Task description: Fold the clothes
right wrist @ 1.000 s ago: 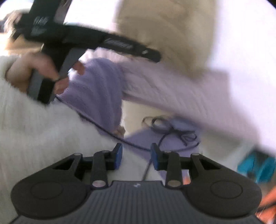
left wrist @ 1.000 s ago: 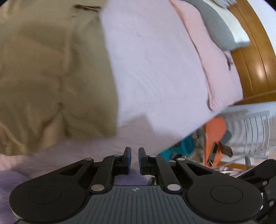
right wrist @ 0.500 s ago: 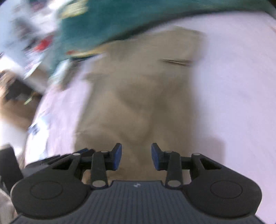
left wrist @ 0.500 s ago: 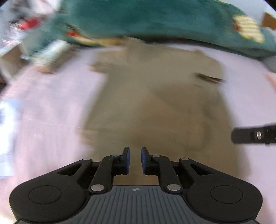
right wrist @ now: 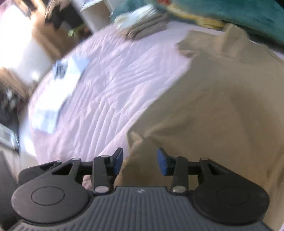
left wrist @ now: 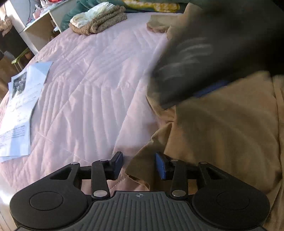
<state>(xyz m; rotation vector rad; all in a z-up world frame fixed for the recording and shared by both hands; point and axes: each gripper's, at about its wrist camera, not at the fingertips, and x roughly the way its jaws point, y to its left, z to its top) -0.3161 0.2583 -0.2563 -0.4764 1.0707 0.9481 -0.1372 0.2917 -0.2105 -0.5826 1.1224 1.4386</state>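
Note:
A tan garment [left wrist: 221, 128] lies crumpled on the pink quilted bed [left wrist: 92, 85]; it also fills the right of the right wrist view [right wrist: 213, 106]. My left gripper [left wrist: 139, 166] is open, with a corner of the tan cloth lying between its jaws. My right gripper [right wrist: 140, 160] is open, straddling the garment's near left edge. The right gripper's dark body [left wrist: 213, 53] shows blurred at the upper right of the left wrist view, above the garment.
Printed paper sheets [left wrist: 19, 110] lie on the quilt at left. A folded pile of knitwear [left wrist: 97, 23] sits at the far edge, with teal and yellow bedding [right wrist: 230, 12] behind. A white shelf unit [left wrist: 40, 28] stands beyond the bed.
Both grippers have swung to the garment's left edge and come down close to it. The left jaws have opened wide; the right jaws stayed open.

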